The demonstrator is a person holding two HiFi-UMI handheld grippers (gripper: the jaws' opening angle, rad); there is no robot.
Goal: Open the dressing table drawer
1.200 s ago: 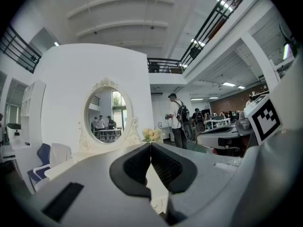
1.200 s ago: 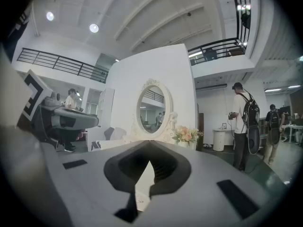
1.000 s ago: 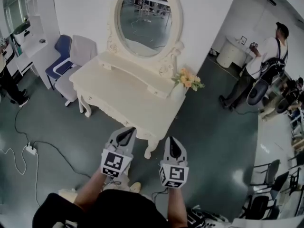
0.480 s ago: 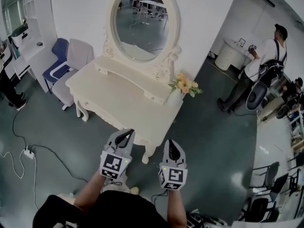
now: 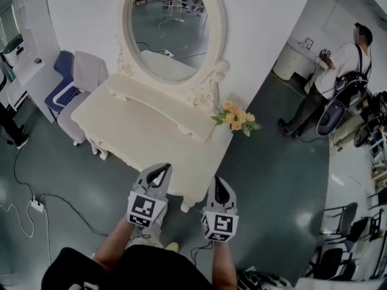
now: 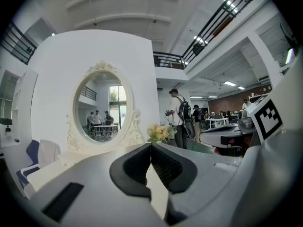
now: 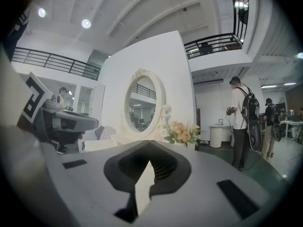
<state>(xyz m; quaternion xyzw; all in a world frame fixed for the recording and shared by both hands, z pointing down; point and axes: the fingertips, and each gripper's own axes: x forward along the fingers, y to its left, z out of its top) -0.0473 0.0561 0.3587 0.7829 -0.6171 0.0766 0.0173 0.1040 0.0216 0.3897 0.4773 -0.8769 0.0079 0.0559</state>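
Left claw [image 5: 161,168] and right claw [image 5: 217,180] both pressed together, one dressing table [image 5: 151,132], one mirror [image 5: 172,32]

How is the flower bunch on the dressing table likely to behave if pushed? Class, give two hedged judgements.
The flower bunch would probably tip easily: it stands upright, top-heavy with blooms, close to the right edge of the dressing table. Its leaves and petals look thin, so it is likely light and floppy rather than stiff.

The left gripper [image 5: 161,169] and right gripper [image 5: 218,182] are held side by side, apart, pointing forward and near level. Left jaws closed tip to tip, nothing between. Right jaws look closed too, empty. The left forearm [image 5: 113,245] and right forearm [image 5: 224,263] are extended.
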